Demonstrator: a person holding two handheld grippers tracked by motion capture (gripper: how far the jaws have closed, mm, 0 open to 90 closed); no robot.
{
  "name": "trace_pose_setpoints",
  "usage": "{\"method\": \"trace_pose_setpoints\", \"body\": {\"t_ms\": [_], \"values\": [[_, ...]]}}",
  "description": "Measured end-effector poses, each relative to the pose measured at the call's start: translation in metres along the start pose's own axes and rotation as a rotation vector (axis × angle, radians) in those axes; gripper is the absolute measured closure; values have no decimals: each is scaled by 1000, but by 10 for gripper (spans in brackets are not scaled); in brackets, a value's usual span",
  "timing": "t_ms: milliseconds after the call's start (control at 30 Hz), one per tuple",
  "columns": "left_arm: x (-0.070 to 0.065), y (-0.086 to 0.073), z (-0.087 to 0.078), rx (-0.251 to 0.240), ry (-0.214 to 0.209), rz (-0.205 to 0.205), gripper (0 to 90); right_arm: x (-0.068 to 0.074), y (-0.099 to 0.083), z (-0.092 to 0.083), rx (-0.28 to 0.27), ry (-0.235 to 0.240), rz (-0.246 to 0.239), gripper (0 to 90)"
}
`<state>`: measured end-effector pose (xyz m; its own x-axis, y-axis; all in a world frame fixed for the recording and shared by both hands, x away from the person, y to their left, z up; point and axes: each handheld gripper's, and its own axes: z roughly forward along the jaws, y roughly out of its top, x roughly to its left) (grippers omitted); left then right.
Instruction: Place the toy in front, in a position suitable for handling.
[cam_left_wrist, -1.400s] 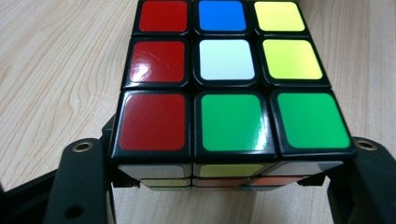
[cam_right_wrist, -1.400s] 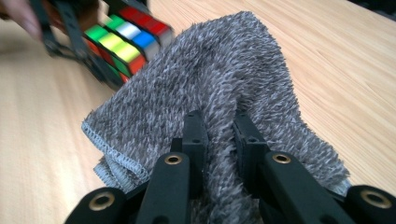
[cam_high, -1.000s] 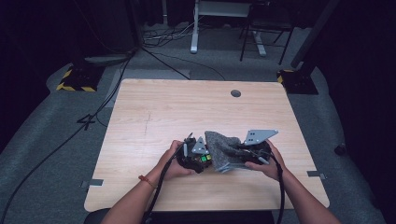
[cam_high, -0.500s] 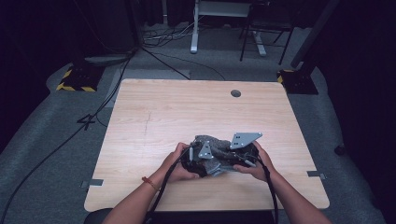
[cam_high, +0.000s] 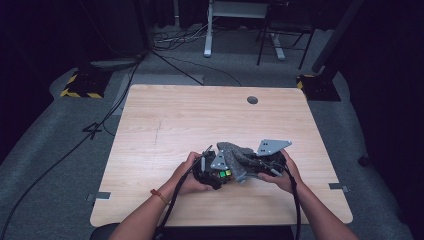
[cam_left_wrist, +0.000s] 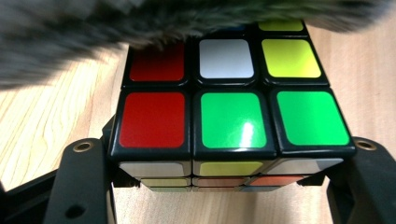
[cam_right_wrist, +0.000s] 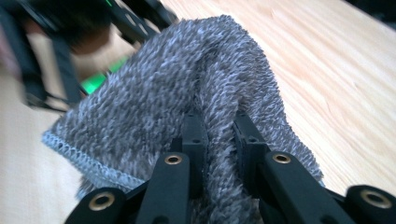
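Two claws meet: left claw (cam_left_wrist: 219, 186) clamps the puzzle cube (cam_left_wrist: 229, 112), right claw (cam_right_wrist: 219, 135) pinches the grey cloth (cam_right_wrist: 154, 107) draped over it.

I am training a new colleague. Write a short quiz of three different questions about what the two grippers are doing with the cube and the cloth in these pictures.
1. True or false: the left gripper is shut on the puzzle cube.
2. Which thing does the right gripper hold? A. a sponge B. a grey cloth C. a brush
3. Fill in: in the left gripper view, the two stickers at the right of the cube's nearest top row are ____.

Key
1. True: its jaws press the cube's two sides.
2. B: the grey cloth is pinched between its jaws.
3. Green.
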<state>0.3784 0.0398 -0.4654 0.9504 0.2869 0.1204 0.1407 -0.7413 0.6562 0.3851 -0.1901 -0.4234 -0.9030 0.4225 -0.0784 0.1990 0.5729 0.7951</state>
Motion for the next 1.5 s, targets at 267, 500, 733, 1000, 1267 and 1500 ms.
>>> {"method": "trace_pose_setpoints", "body": {"t_ms": [267, 500, 733, 1000, 1267, 1500], "values": [[1, 2, 2, -12, 4, -7, 339, 23, 17, 8, -26, 85, -52, 781], [7, 2, -2, -27, 31, -25, 339, 19, 19, 12, -19, 9, -68, 781], [19, 4, 2, -17, 28, -26, 339, -5, 11, 16, 7, -54, -22, 781], [34, 9, 12, -34, 20, -56, 339, -20, 11, 20, 11, -77, 10, 782], [31, 6, 4, -65, 23, -70, 339, -19, 7, 17, -14, -77, 27, 781], [28, 7, -7, -108, 29, -70, 339, -20, -2, 20, 22, -78, 25, 781]]}}
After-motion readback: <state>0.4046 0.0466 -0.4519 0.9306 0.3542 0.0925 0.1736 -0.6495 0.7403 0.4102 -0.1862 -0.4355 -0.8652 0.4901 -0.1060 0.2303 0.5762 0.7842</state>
